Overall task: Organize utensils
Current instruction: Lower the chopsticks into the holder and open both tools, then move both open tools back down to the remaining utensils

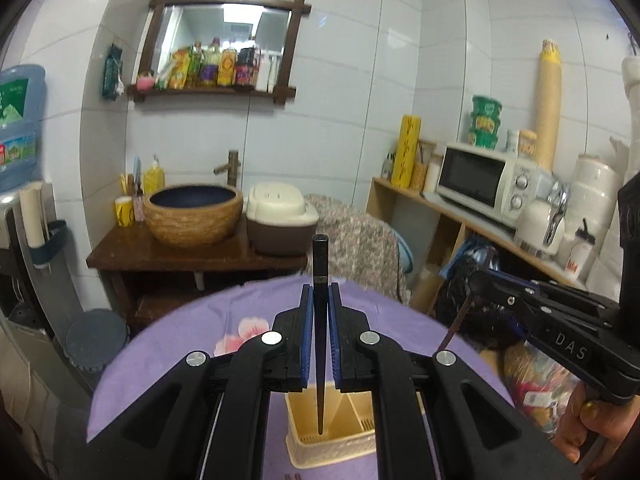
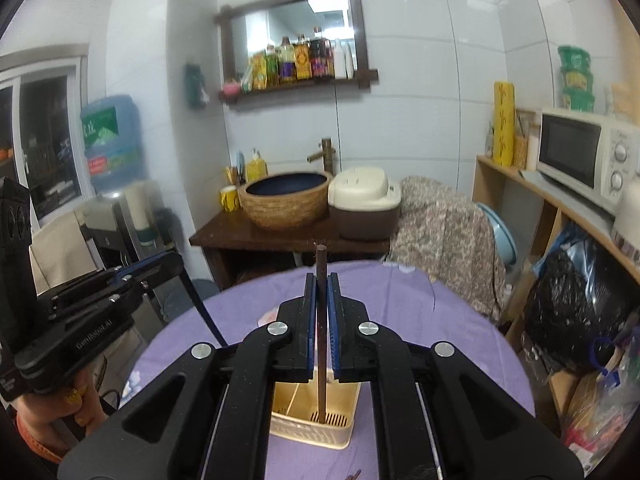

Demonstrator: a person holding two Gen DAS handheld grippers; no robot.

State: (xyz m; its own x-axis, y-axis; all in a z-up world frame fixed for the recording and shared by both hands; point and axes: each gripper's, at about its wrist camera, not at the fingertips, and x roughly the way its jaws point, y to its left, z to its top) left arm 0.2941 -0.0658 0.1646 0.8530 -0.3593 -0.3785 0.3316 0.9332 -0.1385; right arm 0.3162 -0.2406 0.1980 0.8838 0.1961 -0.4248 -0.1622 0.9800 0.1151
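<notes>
My left gripper (image 1: 320, 292) is shut on a black chopstick (image 1: 321, 264), held upright with its tip down over the left compartment of a cream utensil caddy (image 1: 308, 448) on the purple tablecloth. My right gripper (image 2: 321, 284) is shut on a brown chopstick (image 2: 321, 264), upright, its lower end inside the caddy's (image 2: 280, 420) right compartment. In the left wrist view the right gripper (image 1: 480, 276) shows at the right with its chopstick. In the right wrist view the left gripper (image 2: 172, 260) shows at the left with the black chopstick.
The round table (image 1: 192, 336) has a purple floral cloth. Beyond it stand a wooden counter (image 1: 132, 252) with a woven basin and rice cooker, a cloth-draped chair (image 2: 444, 224), and a shelf with a microwave (image 1: 476, 180). A water dispenser (image 1: 16, 128) stands left.
</notes>
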